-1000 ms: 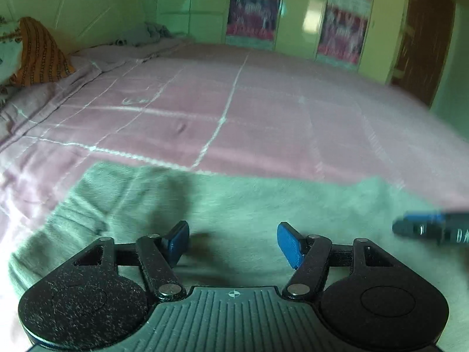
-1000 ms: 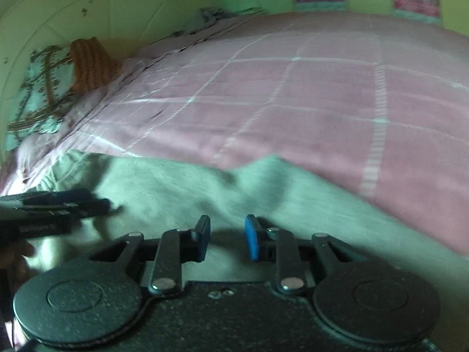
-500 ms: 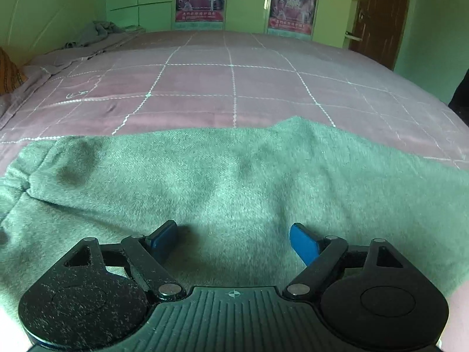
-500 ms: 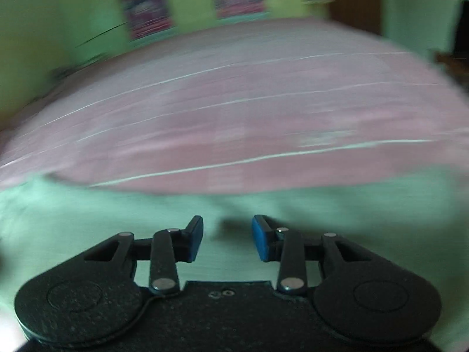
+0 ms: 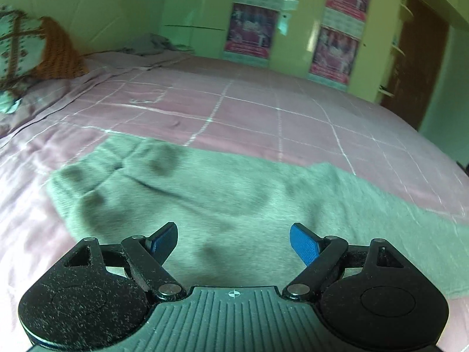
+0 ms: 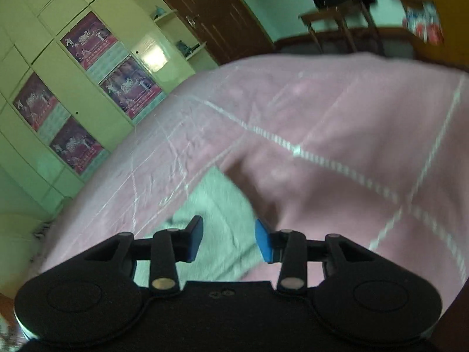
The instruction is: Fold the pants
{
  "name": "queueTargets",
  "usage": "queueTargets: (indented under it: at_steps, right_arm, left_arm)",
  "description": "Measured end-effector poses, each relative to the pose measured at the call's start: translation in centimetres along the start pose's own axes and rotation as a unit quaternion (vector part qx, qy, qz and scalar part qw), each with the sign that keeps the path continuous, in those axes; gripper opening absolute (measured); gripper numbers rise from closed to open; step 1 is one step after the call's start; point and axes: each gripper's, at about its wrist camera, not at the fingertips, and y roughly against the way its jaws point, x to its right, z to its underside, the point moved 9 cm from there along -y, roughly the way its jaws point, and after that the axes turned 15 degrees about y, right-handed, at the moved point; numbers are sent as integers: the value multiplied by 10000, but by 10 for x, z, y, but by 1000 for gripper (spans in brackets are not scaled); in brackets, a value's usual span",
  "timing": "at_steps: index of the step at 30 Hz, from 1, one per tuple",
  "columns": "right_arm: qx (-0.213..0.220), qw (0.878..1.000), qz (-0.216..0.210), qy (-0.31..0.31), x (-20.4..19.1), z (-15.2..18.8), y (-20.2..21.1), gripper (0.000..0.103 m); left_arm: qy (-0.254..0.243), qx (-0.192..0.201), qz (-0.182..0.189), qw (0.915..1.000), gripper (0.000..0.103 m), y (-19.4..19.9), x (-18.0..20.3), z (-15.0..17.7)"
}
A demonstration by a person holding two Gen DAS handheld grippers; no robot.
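Green-grey pants (image 5: 234, 199) lie spread flat across the pink checked bedspread (image 5: 263, 111), waistband end at the left. My left gripper (image 5: 234, 242) is open and empty, hovering low over the middle of the pants. In the right wrist view only a narrow end of the pants (image 6: 218, 205) shows, lying on the bedspread (image 6: 351, 146). My right gripper (image 6: 228, 242) is open and empty, its fingers over that end, near its right edge.
A patterned pillow (image 5: 17, 47) and an orange cloth (image 5: 63, 52) lie at the bed's far left. Green wardrobe doors with posters (image 5: 255, 29) stand behind the bed, a brown door (image 5: 419, 67) to the right. A wooden table (image 6: 337, 20) stands beyond the bed.
The right gripper has swung rightward from the middle of the pants to a narrow end and opened wider. The left gripper has turned left and opened a little more.
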Motion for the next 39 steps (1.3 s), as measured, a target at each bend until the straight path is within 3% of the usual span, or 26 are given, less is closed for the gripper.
queueTargets:
  at_steps: [4, 7, 10, 13, 16, 18, 22, 26, 28, 29, 30, 33, 36, 39]
  right_arm:
    - [-386, 9984, -19, -404, 4, 19, -25, 40]
    - [-388, 9965, -155, -723, 3, 20, -34, 39]
    - [-510, 9960, -175, -717, 0, 20, -44, 6]
    - [-49, 9989, -181, -435, -13, 16, -25, 5]
    - [-404, 9986, 261, -234, -8, 36, -31, 6]
    - [-397, 9984, 386, 63, -17, 33, -32, 13]
    - [-408, 9983, 271, 313, -30, 40, -29, 22]
    - [-421, 9990, 156, 57, -23, 42, -26, 23]
    - [-410, 9991, 98, -51, -20, 43, -25, 23]
    - [-406, 9991, 93, -92, -22, 38, -30, 23]
    - [-402, 9991, 90, -110, -21, 37, -31, 23]
    - [-392, 9991, 119, -87, -22, 37, -32, 24]
    - [-371, 9992, 113, -38, -24, 37, -33, 28]
    - [-383, 9992, 121, 19, -25, 37, -33, 28]
  left_arm:
    - [184, -82, -93, 9998, 83, 2, -16, -2]
    - [301, -193, -176, 9992, 83, -2, -28, 1]
    - [569, -106, -168, 9982, 83, -2, -37, -1]
    - [851, 201, -195, 9960, 83, 8, -51, -11]
    - [1235, 494, -385, 9904, 83, 18, -74, -26]
    - [1688, 603, -430, 9829, 83, 23, -95, -33]
    - [2350, 553, -392, 9696, 83, 17, -130, -34]
    - [2685, 370, 32, 9626, 82, -2, -137, -36]
    - [2730, 181, 74, 9618, 63, -18, -139, -38]
    - [2783, 83, -42, 9605, 37, -25, -143, -37]
    - [2770, 83, -233, 9605, 22, -26, -146, -39]
    - [2643, 149, 1, 9643, 22, -26, -140, -46]
    - [2557, 68, -184, 9666, 22, -31, -143, -47]
    - [2402, 202, -62, 9705, 22, -31, -134, -53]
